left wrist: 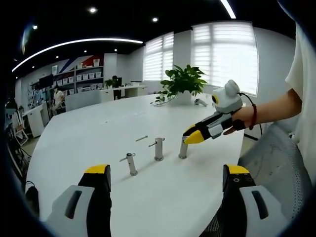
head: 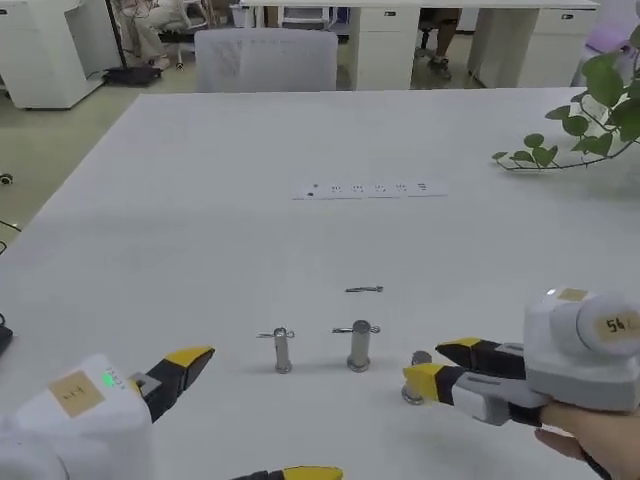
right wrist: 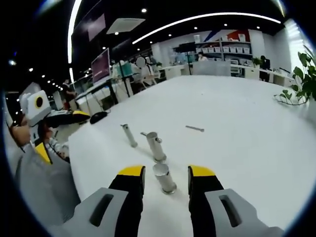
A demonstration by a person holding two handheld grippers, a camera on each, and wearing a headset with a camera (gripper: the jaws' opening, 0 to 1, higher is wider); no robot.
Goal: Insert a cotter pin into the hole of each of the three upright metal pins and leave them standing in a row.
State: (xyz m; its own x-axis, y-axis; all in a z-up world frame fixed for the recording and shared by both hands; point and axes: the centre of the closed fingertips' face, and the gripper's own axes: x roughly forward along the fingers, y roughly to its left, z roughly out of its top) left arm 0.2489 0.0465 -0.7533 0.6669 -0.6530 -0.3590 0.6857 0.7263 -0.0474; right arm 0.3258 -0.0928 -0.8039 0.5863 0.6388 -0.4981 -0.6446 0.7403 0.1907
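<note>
both tongs spread: right tongs (right wrist: 166,172) flank the end metal pin (right wrist: 165,180) without touching, left tongs (left wrist: 166,171) empty.

White-bodied left gripper (head: 265,412) and right gripper (head: 428,362): black jaws, yellow tips (head: 190,358), yellow labels (head: 76,393). Left carries a green lamp (head: 107,379). Worn: red wristband (left wrist: 254,114), white sleeve (left wrist: 301,69).

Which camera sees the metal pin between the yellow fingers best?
The right gripper view: the metal pin stands close and whole between the open jaws of the right gripper. In the head view that gripper hides part of it. In the left gripper view it is small and far, right by a yellow jaw tip.
</note>
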